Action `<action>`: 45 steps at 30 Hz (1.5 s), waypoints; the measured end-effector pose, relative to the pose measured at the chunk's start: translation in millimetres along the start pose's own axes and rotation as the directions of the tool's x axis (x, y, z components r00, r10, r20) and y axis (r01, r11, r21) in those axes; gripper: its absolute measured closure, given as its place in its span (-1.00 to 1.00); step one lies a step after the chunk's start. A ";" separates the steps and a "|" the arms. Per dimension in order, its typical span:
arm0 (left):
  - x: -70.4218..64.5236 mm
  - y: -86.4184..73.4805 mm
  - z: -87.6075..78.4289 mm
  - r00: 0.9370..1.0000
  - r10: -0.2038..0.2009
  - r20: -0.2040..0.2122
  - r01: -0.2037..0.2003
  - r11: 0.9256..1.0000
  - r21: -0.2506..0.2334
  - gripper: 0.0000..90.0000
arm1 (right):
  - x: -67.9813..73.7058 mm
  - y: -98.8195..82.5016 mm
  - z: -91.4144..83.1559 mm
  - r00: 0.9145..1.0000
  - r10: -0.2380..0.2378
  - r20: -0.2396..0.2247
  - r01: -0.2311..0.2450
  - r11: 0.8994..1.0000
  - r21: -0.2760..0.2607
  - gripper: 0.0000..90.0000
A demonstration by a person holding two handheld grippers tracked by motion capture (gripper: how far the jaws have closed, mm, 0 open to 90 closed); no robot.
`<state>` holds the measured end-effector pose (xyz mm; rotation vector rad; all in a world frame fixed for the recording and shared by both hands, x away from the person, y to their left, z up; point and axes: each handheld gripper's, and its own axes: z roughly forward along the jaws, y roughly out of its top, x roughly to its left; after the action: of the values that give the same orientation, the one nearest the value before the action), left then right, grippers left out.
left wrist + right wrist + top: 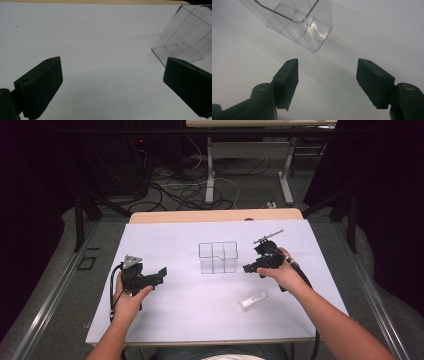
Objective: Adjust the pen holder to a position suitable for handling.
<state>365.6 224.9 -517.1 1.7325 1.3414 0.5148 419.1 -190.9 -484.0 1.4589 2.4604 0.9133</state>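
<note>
looks like the approach step: right hand-held gripper (248, 268) hangs released and empty just beside the clear divided box (218, 257) mid-worktop (165, 320), left hand-held gripper (161, 274) also released, so next it needs lining up on a wall

The box (218, 257) is clear, hard plastic with thin glossy walls and inner partitions; light glints off its base in the right gripper view. It stands on a white sheet (190, 305), matt and smooth like paper, which covers most of the table (215, 215); the bare far edge of the table looks like pale wood with a dull finish. Both grippers, left (161, 273) and right (248, 268), are matt black plastic. Their pads (41, 87) carry fine ridges, a rough gripping face. A small whitish bar (253, 300) lies on the sheet, looking like slightly translucent plastic.
</note>
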 end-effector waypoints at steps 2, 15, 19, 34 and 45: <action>-0.1 -0.1 0.2 1.000 0.001 -0.001 -0.001 1.000 -0.001 -0.95 | -1.2 -4.6 1.2 1.000 -0.022 0.007 0.022 1.000 -0.003 -0.25; -0.4 -0.2 0.1 1.000 0.004 -0.001 -0.004 1.000 0.001 -0.95 | 0.0 -12.6 3.1 0.945 -0.321 -0.058 0.325 0.938 0.119 -0.48; -0.3 -0.3 0.3 1.000 0.004 -0.002 -0.004 1.000 0.002 -0.95 | 3.0 -18.6 7.0 0.916 -0.397 -0.049 0.400 0.913 0.076 -0.61; -1.4 -0.8 1.2 1.000 0.008 -0.003 -0.008 1.000 0.011 -0.95 | 21.9 -31.8 5.7 0.756 -0.654 -0.015 0.652 0.751 0.107 -0.63; -1.8 -1.3 2.4 1.000 0.010 -0.002 -0.010 1.000 0.010 -0.94 | 27.6 -31.7 6.2 0.627 -0.779 -0.018 0.773 0.619 0.138 -0.40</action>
<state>366.0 222.4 -519.2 1.7481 1.3397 0.5161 383.5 -176.2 -501.8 0.2667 2.7221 0.5045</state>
